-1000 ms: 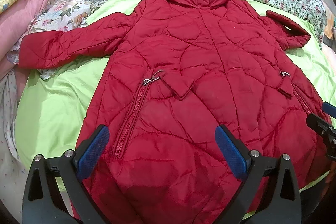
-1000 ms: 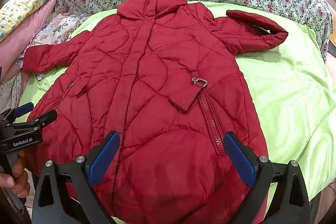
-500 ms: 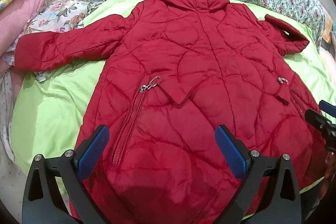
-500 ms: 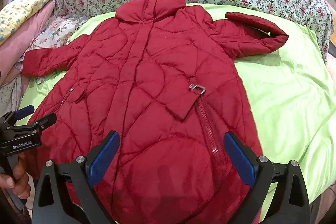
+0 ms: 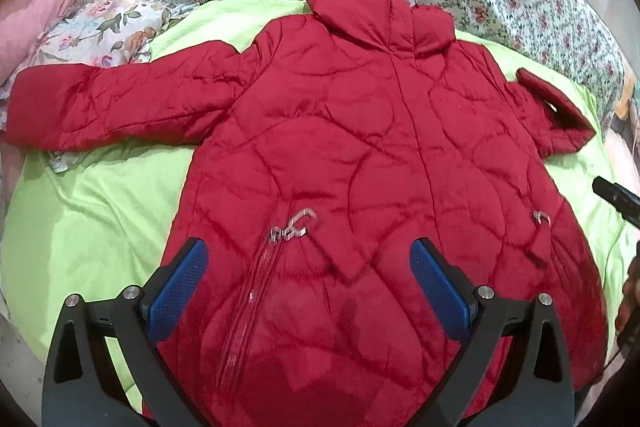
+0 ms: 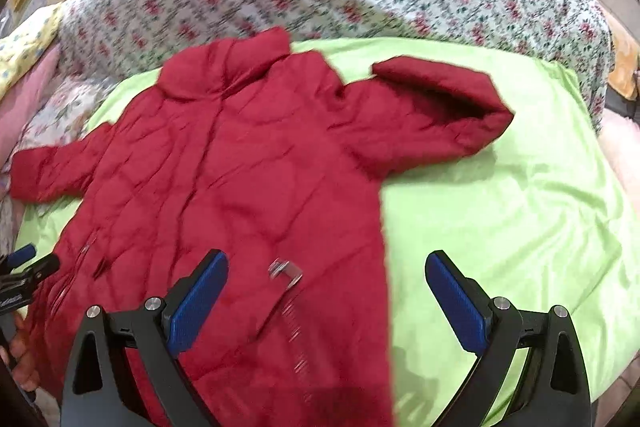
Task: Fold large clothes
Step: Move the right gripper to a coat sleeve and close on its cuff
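Now the right gripper (image 6: 324, 303) swings over to the coat's (image 5: 360, 147) side edge, lower middle of its view. Both grippers, left gripper (image 5: 308, 287) too, have fingers wide apart and hold nothing, so folding is not yet begun.

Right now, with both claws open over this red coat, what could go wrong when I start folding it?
The puffy red quilted coat may spring back open after a fold. Its far sleeve is already doubled over, so folding it in could trap a lump. The metal zipper pull sits between the left claw fingers and could snag. The right claw straddles the coat's edge over the green sheet, so it may pinch sheet too.
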A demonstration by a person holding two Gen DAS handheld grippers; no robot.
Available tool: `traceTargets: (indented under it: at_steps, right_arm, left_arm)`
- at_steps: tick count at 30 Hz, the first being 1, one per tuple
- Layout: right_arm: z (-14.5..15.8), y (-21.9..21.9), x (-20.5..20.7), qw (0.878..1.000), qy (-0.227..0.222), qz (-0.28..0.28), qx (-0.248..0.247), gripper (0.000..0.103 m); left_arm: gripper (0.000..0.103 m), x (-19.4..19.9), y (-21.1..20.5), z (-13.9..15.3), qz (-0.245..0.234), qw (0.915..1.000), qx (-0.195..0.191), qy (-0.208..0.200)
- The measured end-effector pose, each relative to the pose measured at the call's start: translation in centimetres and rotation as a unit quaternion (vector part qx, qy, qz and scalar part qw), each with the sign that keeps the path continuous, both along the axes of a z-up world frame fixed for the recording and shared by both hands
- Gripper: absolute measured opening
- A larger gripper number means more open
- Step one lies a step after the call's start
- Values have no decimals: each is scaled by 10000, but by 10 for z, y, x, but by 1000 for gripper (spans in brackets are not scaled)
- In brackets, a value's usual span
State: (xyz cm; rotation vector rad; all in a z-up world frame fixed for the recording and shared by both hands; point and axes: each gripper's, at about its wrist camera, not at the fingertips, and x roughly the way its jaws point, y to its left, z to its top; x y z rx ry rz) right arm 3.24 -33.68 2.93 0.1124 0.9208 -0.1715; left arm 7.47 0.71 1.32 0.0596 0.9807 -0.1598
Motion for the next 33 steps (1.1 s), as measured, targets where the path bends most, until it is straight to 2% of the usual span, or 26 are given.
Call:
traceTargets:
  at_steps: [12, 20, 23, 24, 25, 26, 28, 31, 33]
  right_arm:
    - [-10, -87, 88, 9959, -42, -660, -610, 98]
    - [-46, -120, 149, 9870, 233, -886, -1323, 97]
    - [-53, -131, 162, 9871, 304, -907, -1285, 85]
    - [-54, -134, 165, 9871, 316, -918, -1271, 74]
    - [-55, -137, 167, 9873, 315, -942, -1240, 60]
    - [-54, -140, 168, 9883, 306, -958, -1146, 53]
    - [-51, -144, 165, 9915, 239, -958, -844, 31]
    - [-40, -132, 157, 9941, 132, -839, -672, 20]
    - [-33, -122, 151, 9967, 27, -659, -466, 17]
  left_arm:
    - [101, 45, 0, -5, 143, 9999, 27, 67]
    - [101, 66, 1, -21, 166, 9994, 19, 319]
    - [101, 69, 1, -26, 158, 9992, 46, 356]
    - [101, 70, 1, -28, 154, 9991, 54, 379]
    - [101, 71, 1, -29, 149, 9991, 55, 390]
    - [101, 71, 1, -30, 144, 9991, 51, 393]
    - [101, 71, 1, -30, 130, 9992, 35, 385]
    - [101, 70, -1, -29, 97, 9993, 6, 361]
    - [101, 69, -2, -27, 77, 9994, -23, 333]
